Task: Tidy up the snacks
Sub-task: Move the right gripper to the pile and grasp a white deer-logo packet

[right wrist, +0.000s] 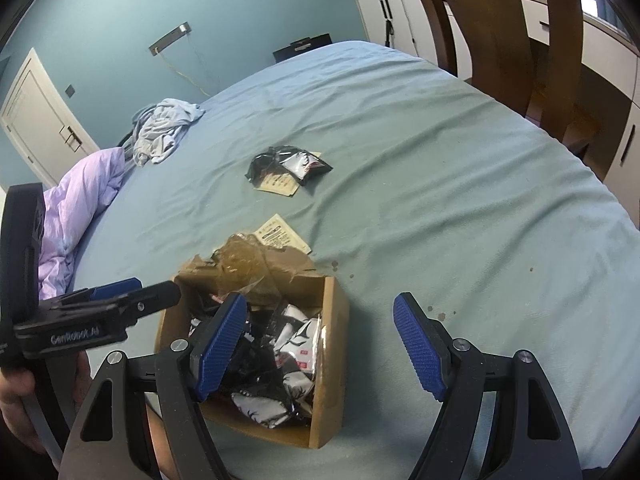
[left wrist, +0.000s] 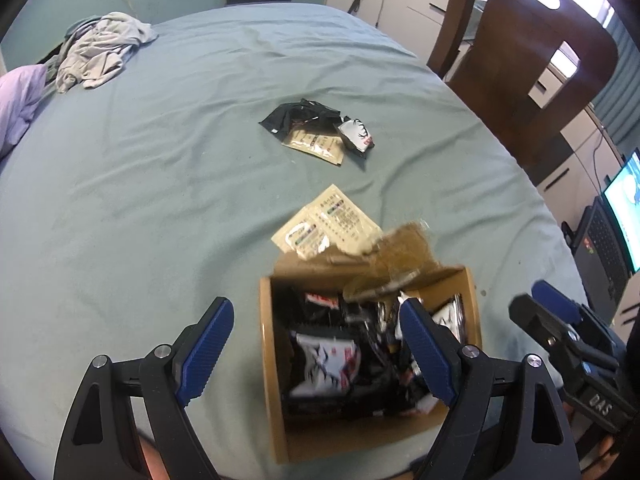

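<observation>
An open cardboard box (left wrist: 272,364) (right wrist: 332,364) full of black-and-white snack packets (left wrist: 326,360) (right wrist: 298,346) sits on the near part of the bed. Beige sachets (left wrist: 332,222) (right wrist: 282,236) lie just beyond the box. A small pile of a black packet, a beige sachet and a black-and-white packet (left wrist: 320,132) (right wrist: 288,168) lies farther out. My left gripper (left wrist: 316,348) is open and empty over the box's left side. My right gripper (right wrist: 320,344) is open and empty over the box's right side; it also shows at the right of the left wrist view (left wrist: 560,320).
The bed has a teal sheet (left wrist: 160,200) (right wrist: 440,160). Crumpled grey clothes (left wrist: 100,48) (right wrist: 160,128) and a lilac duvet (right wrist: 80,200) lie at the far left. A wooden chair (left wrist: 520,60) (right wrist: 520,40) stands at the right edge. A laptop and screen (left wrist: 616,232) stand farther right.
</observation>
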